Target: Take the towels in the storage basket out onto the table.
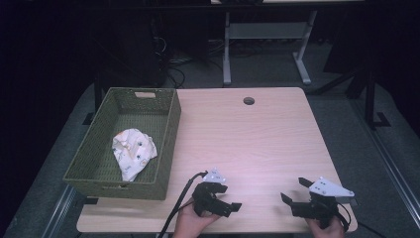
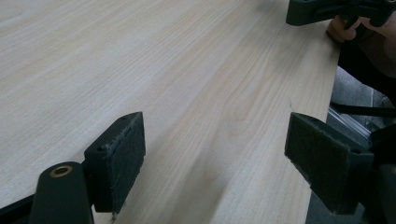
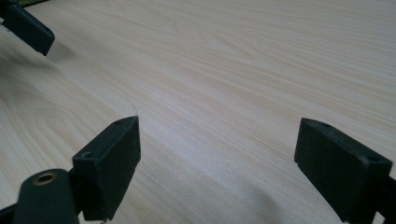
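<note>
Desk: Dim room, grey carpet, what else sits behind the table [image 1: 257,134]?

Photographer: Cables on the floor and the white legs of another desk [image 1: 267,44]. Pale wood grain covers the tabletop, with a round cable hole [image 1: 248,100] near its far edge.

Desk: And on the table itself?

Photographer: At the left side stands an olive-green woven basket [image 1: 166,144], rectangular, with a handle slot in its far wall. Inside it lies a crumpled white cloth [image 1: 132,151] with small printed marks, resting toward the near right part of the basket floor.

Desk: Where are the two tools?

Photographer: Both are at the near edge, held by a person's hands that enter from the bottom. The left gripper [image 1: 229,198] is just right of the basket's near corner, its cable trailing off the near edge. The right gripper [image 1: 294,191] is near the right corner, a grey three-cornered plate on top.

Desk: Are they holding anything?

Photographer: No. In the left gripper view the jaws stand wide apart over bare wood, their pads [image 2: 122,161] fuzzy and dark, with nothing between them. The right gripper view shows the same: jaws spread wide, only tabletop in the gap. The two tools are well apart from each other and from the cloth.
</note>
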Demonstrator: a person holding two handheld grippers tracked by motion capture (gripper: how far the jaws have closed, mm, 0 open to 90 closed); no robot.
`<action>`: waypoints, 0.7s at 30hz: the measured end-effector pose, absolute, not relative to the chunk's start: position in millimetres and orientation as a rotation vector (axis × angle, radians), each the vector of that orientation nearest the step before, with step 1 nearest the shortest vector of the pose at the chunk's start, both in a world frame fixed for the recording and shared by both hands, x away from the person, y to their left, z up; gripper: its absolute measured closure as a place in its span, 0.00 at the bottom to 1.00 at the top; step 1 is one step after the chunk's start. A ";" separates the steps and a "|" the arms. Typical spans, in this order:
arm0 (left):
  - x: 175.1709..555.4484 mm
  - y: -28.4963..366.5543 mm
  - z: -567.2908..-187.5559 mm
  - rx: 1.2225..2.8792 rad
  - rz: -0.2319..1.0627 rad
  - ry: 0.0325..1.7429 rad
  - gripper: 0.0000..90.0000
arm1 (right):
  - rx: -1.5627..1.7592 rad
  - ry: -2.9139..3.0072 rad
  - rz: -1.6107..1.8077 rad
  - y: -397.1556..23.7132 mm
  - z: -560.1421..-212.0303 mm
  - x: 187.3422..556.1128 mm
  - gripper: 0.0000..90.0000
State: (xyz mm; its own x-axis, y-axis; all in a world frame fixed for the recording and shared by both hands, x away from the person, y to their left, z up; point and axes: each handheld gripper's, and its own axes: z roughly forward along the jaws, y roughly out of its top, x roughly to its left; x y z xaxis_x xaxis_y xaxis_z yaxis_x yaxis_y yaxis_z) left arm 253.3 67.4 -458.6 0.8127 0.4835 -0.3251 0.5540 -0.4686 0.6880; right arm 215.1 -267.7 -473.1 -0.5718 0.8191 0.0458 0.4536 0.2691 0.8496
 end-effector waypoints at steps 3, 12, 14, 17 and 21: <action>252.2 64.0 -461.5 2.169 -0.104 0.752 0.22 | 1.143 2.150 1.226 -268.0 -473.4 216.3 0.16; 251.3 62.8 -459.7 2.188 -0.112 0.732 0.22 | 1.131 2.159 1.214 -265.0 -472.4 214.3 0.16; 252.4 63.5 -458.5 2.181 -0.103 0.742 0.22 | 1.124 2.163 1.210 -263.4 -472.0 213.5 0.16; 254.1 64.7 -457.1 2.178 -0.097 0.744 0.22 | 1.117 2.167 1.206 -262.1 -472.0 212.9 0.16; 261.8 68.8 -450.4 2.163 -0.080 0.771 0.22 | 1.113 2.174 1.200 -260.3 -472.4 213.2 0.16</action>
